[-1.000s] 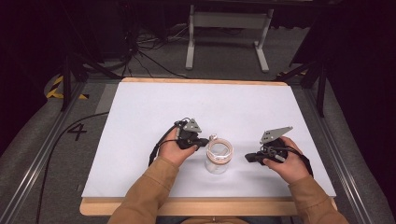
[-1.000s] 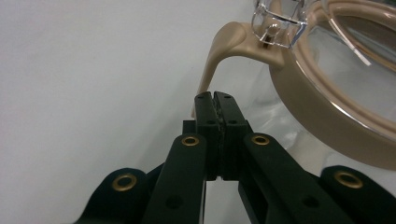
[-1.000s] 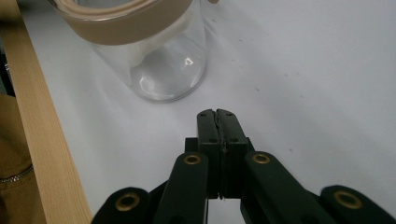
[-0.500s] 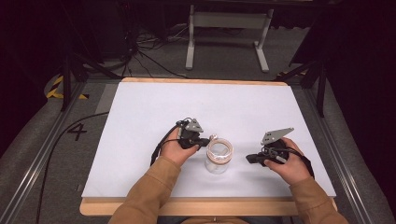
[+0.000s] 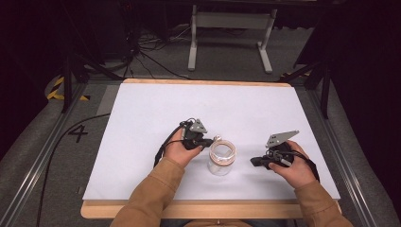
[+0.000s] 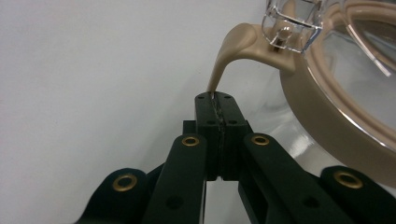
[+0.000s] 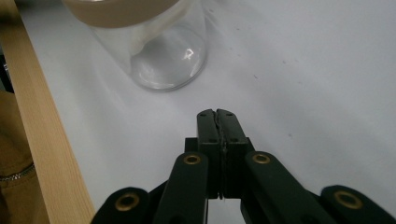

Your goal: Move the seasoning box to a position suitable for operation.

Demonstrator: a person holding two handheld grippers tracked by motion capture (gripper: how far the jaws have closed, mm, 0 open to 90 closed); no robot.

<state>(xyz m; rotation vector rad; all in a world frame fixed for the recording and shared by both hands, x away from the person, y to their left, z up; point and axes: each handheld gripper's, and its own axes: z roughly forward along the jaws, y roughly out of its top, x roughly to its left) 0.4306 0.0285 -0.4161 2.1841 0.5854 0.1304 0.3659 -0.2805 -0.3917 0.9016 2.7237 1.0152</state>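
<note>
Overhead plus two close gripper-mounted views

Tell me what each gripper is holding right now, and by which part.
The left gripper pinches the tan tab of the jar lid. The right gripper is shut on nothing, apart from the jar.

- I see the clear glass jar with a tan lid ring (image 5: 222, 158) standing on the white-topped surface (image 5: 151, 109), toward its near edge and roughly midway across.
- My left claw (image 5: 209, 141) sits just left of the jar; in the left gripper view the tan pull tab of the lid (image 6: 229, 51) runs down between its jaws.
- My right claw (image 5: 255, 161) lies right of the jar, apart from it.
- A white metal stand (image 5: 230, 28) is on the floor behind the surface.
</note>
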